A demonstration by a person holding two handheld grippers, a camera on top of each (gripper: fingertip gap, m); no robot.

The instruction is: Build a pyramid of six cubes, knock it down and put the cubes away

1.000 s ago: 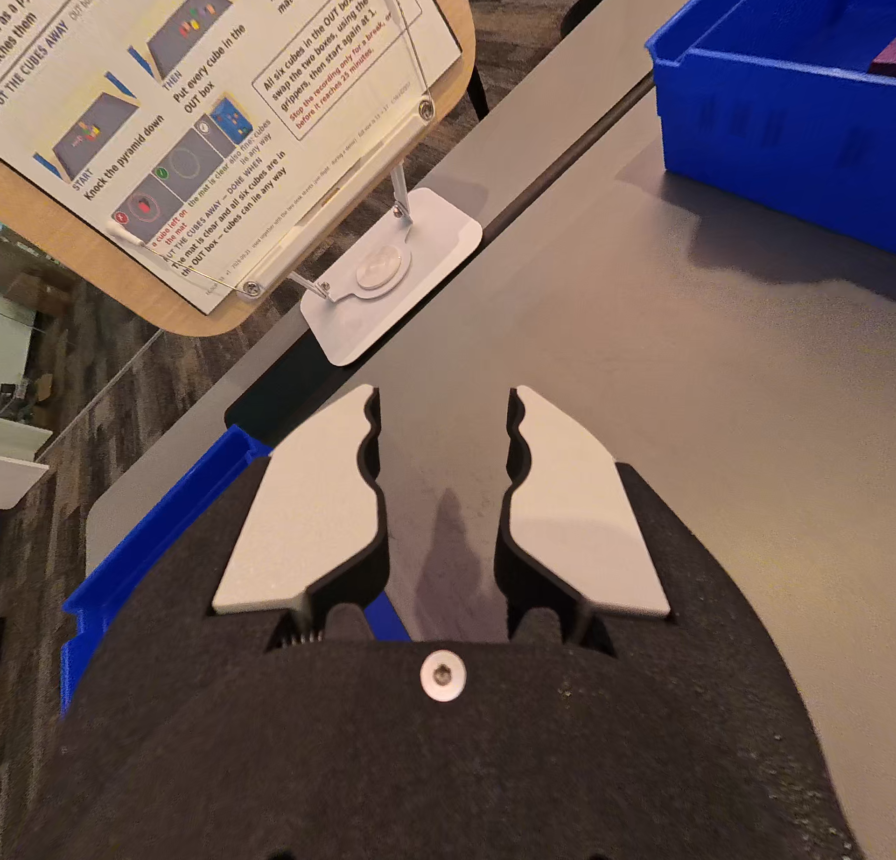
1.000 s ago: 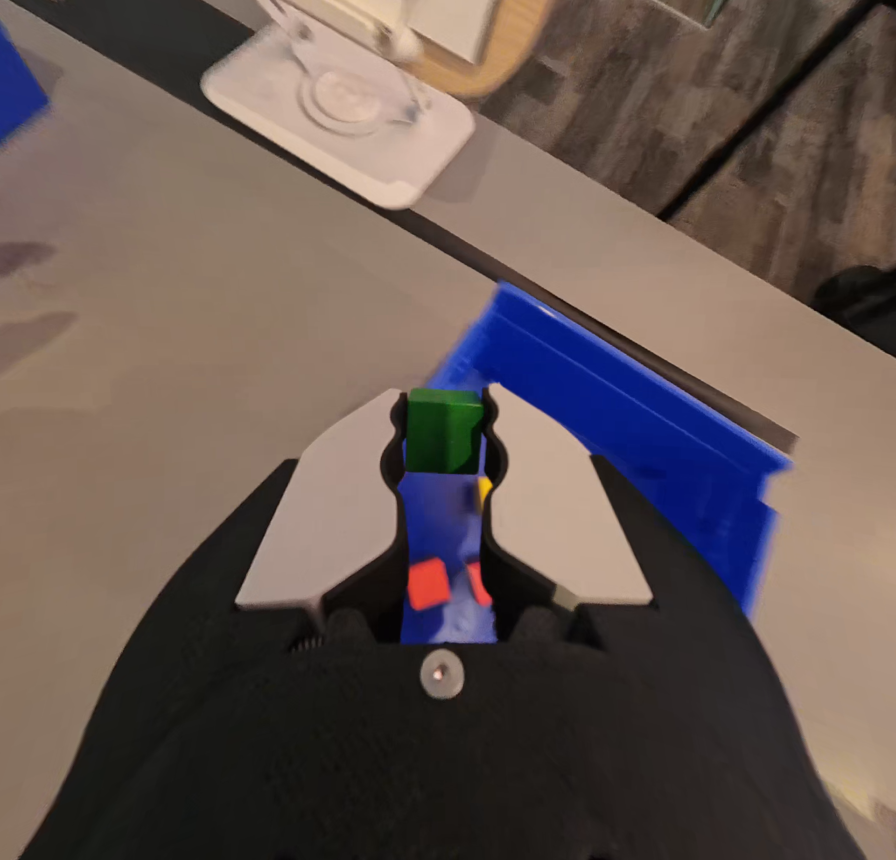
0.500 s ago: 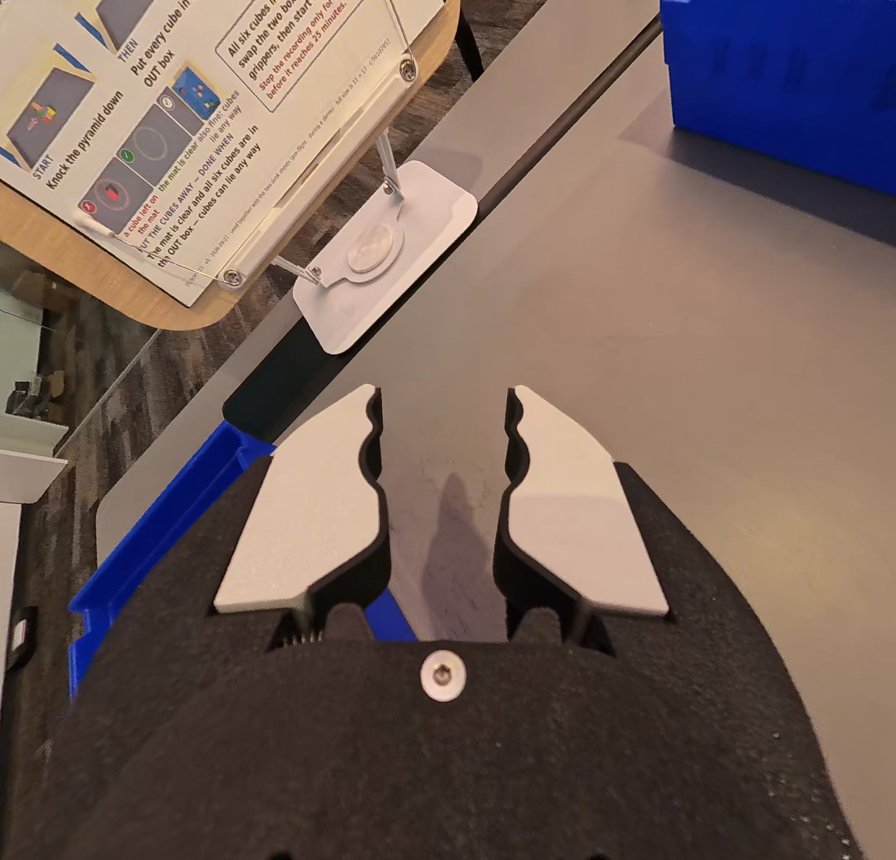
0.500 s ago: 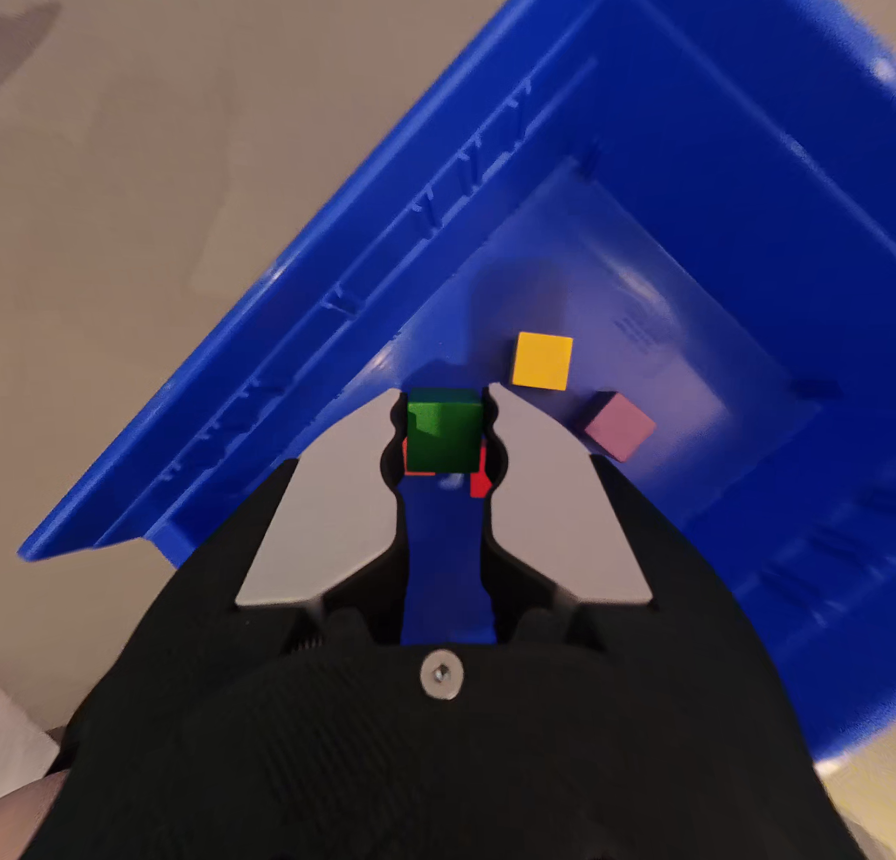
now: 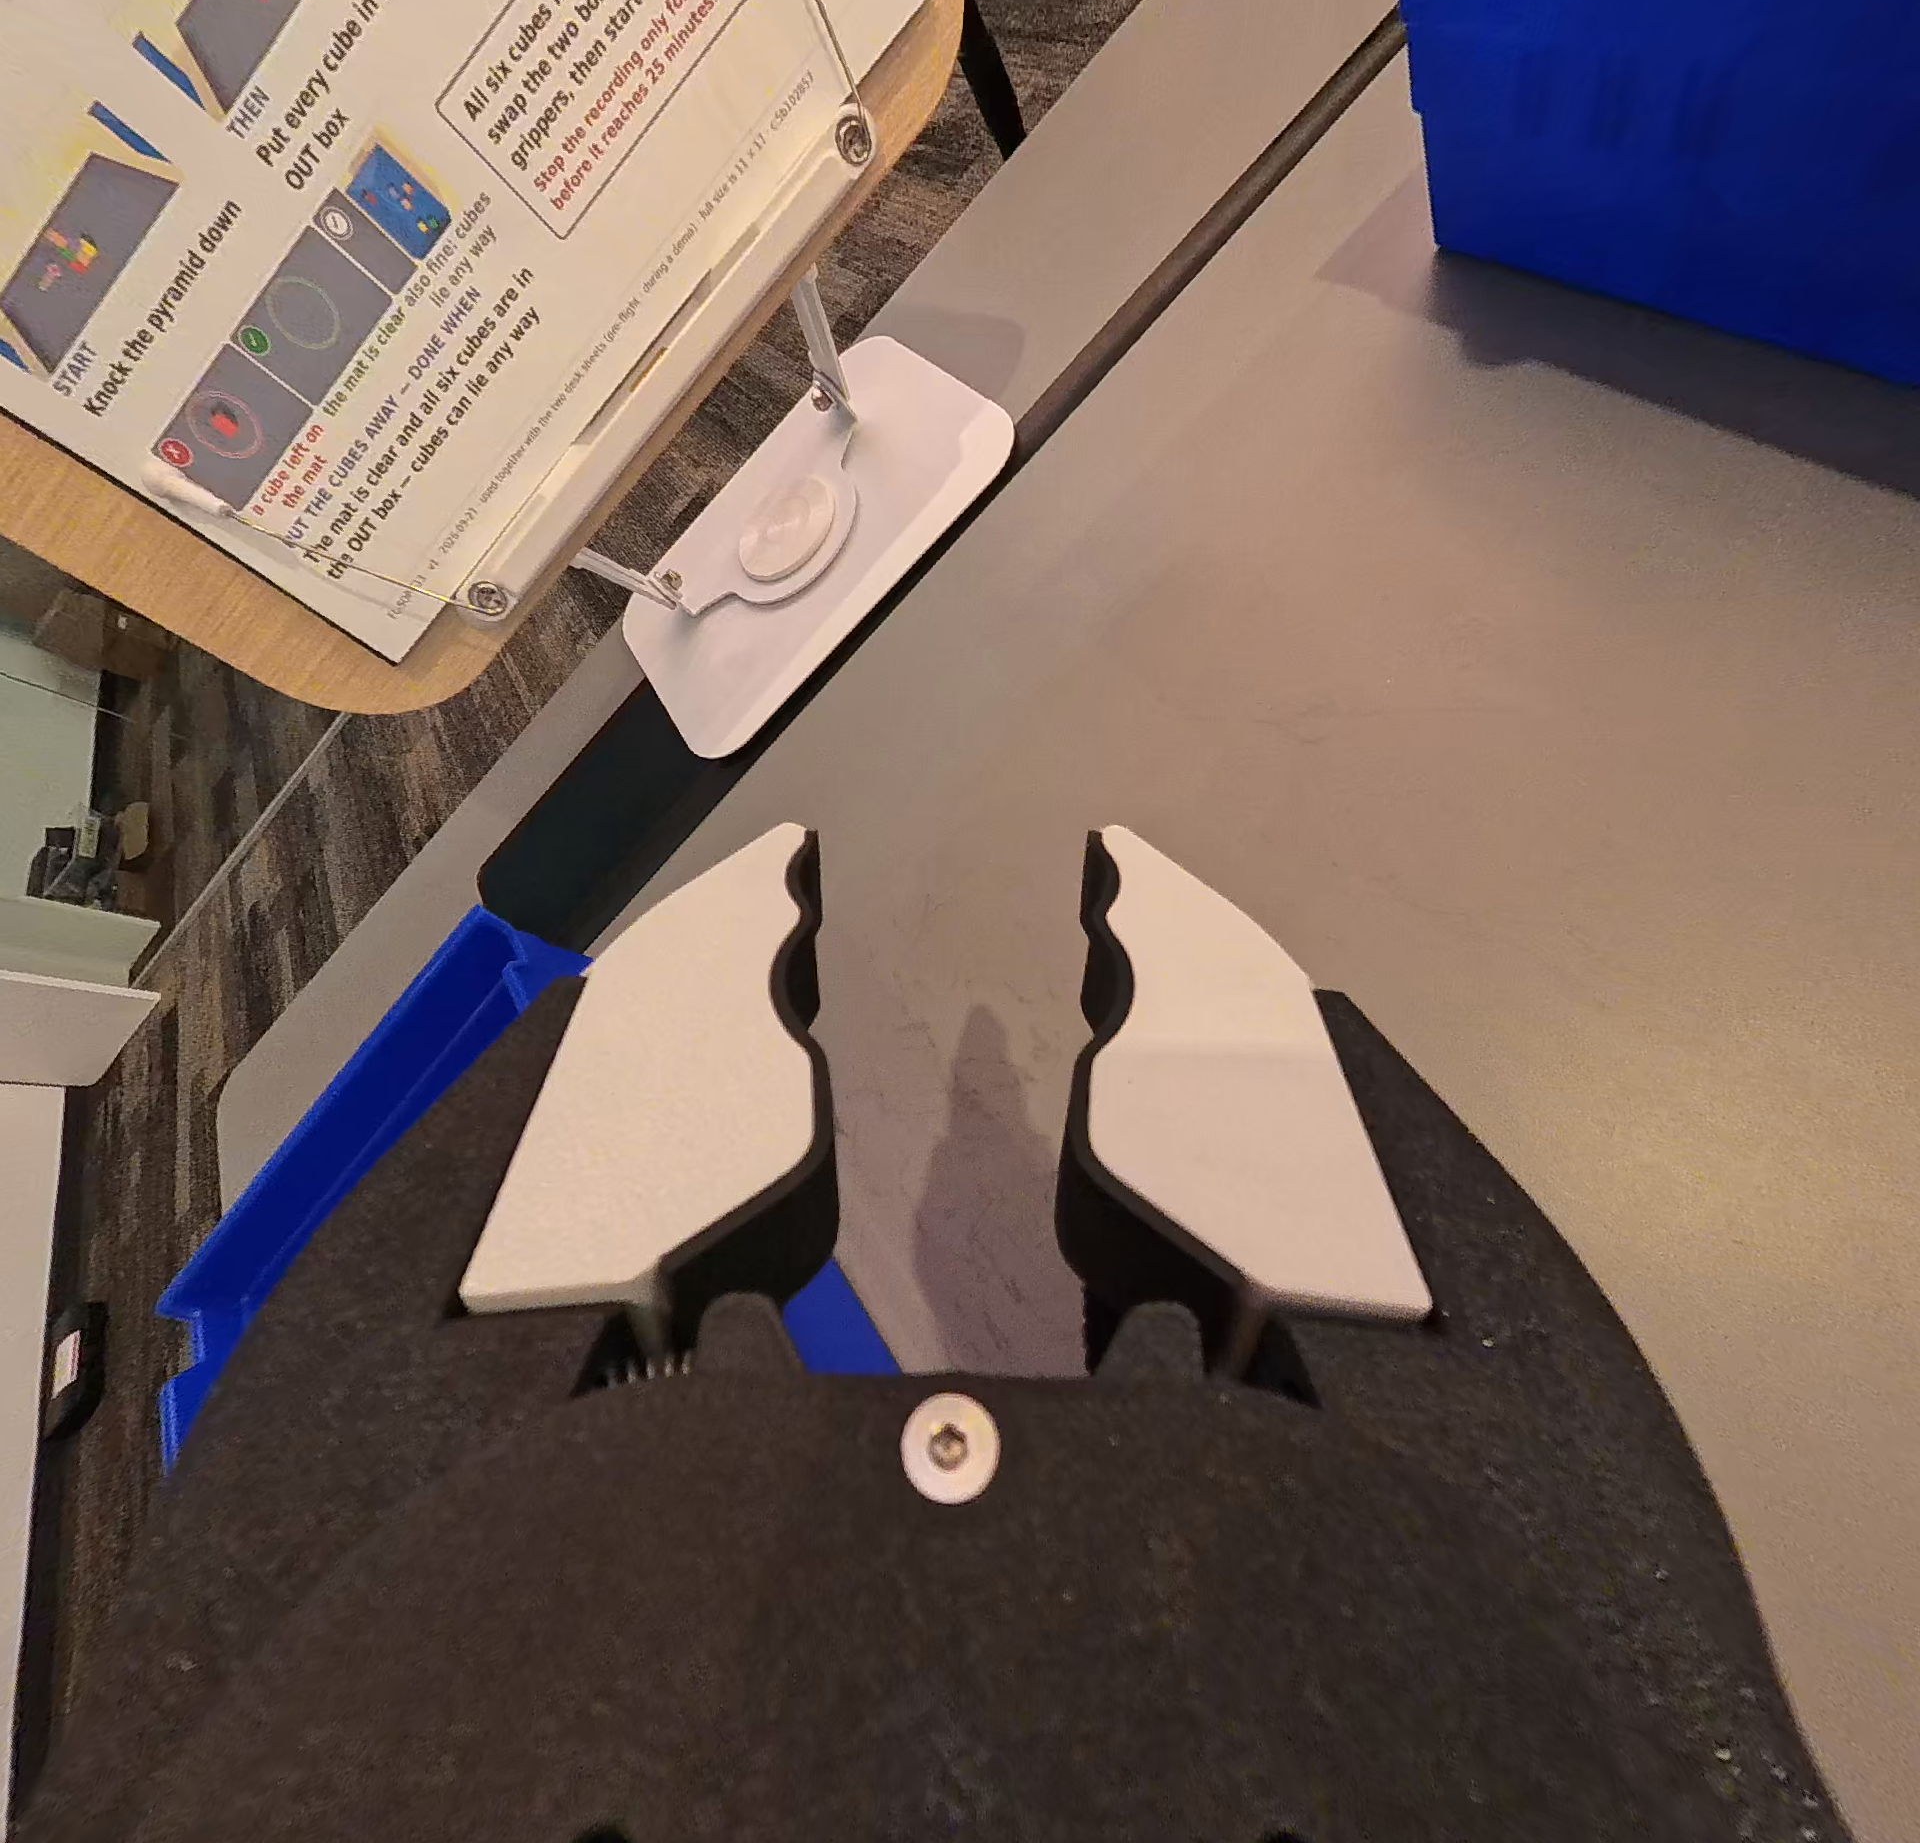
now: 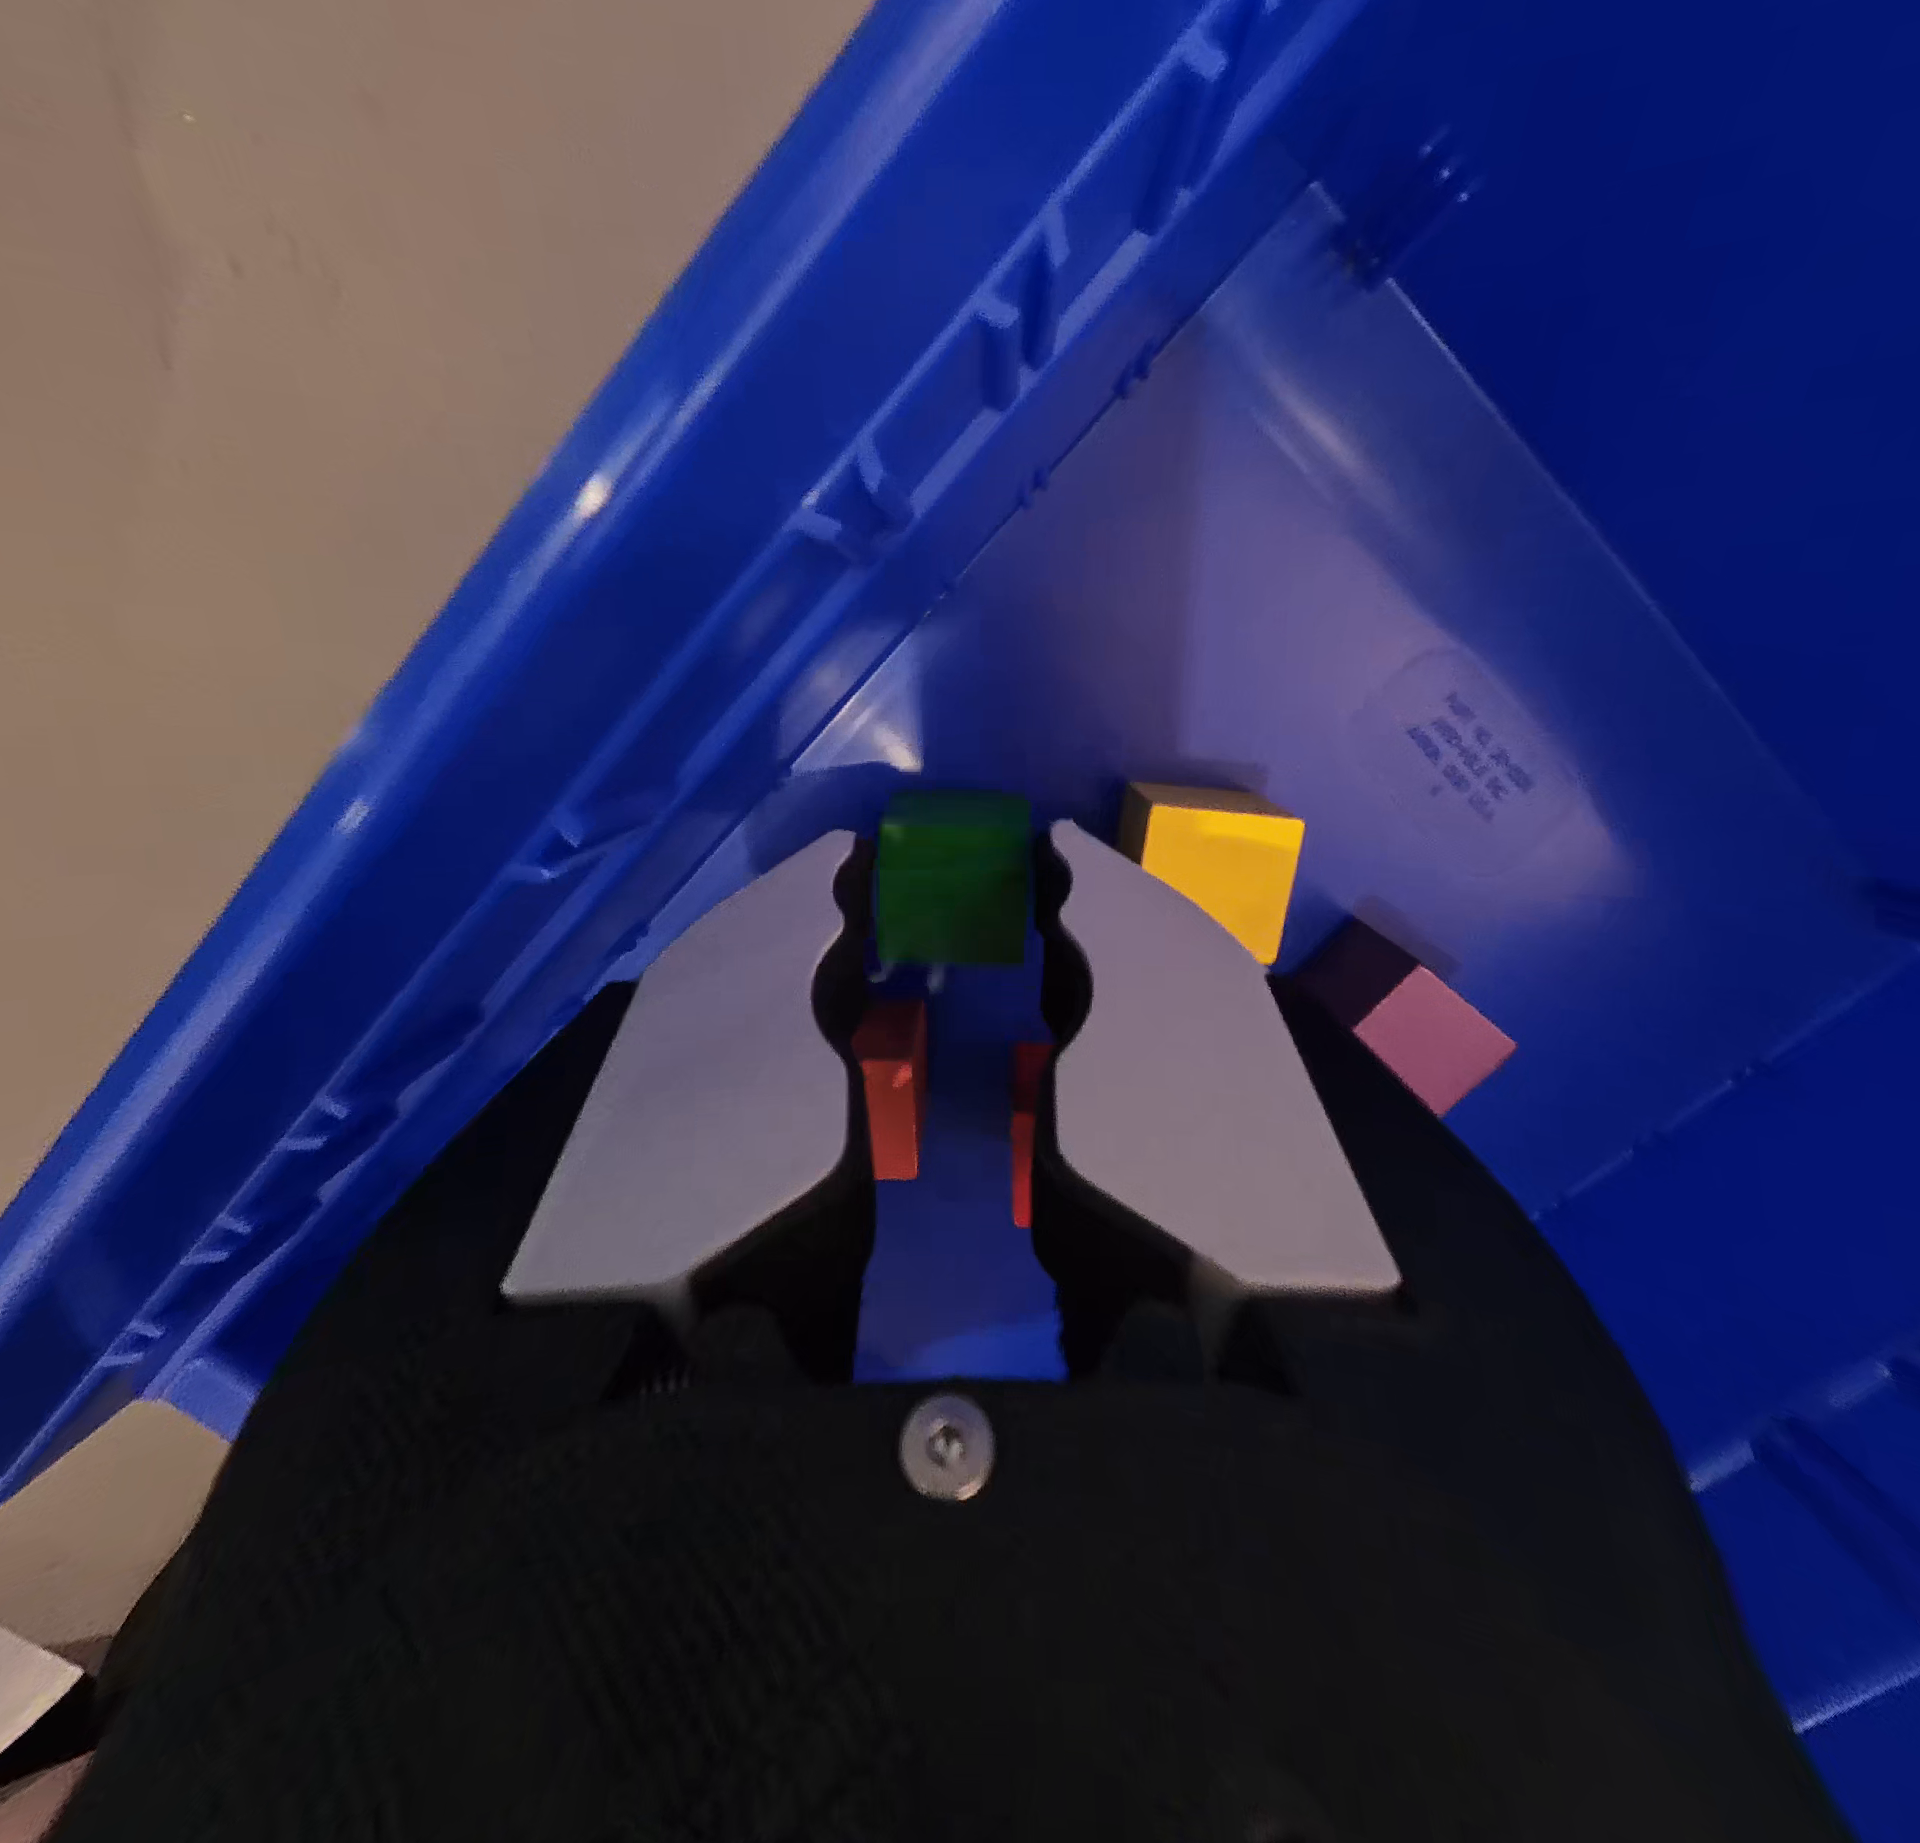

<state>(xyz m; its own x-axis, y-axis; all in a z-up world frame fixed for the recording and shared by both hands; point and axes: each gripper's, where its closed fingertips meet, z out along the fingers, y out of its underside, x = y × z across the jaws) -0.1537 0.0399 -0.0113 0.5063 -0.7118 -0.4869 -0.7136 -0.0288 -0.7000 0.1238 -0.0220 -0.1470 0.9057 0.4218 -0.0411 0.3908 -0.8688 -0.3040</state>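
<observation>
My right gripper (image 6: pixel 951 858) is shut on a green cube (image 6: pixel 951 884) and holds it low inside a blue box (image 6: pixel 644 671), near the box floor. A yellow cube (image 6: pixel 1221 863) and a purple cube (image 6: pixel 1429 1035) lie on the box floor just right of my fingers. An orange cube (image 6: pixel 894 1097) and a red cube (image 6: pixel 1025 1139) show partly between my fingers, below the green one. My left gripper (image 5: pixel 948 863) is open and empty above the grey mat (image 5: pixel 1351 754).
A second blue box (image 5: pixel 343 1159) lies under the left gripper's left side. Another blue box (image 5: pixel 1683 131) stands at the far right of the mat. A white stand (image 5: pixel 821 546) holds an instruction sheet (image 5: pixel 364 183) at the table's far edge. Spacing between my two grippers at the tips: around 30 cm.
My right gripper has swung over the blue box and gone down into it with the green cube; the cubes inside look nearer. My left gripper has drifted slightly.
</observation>
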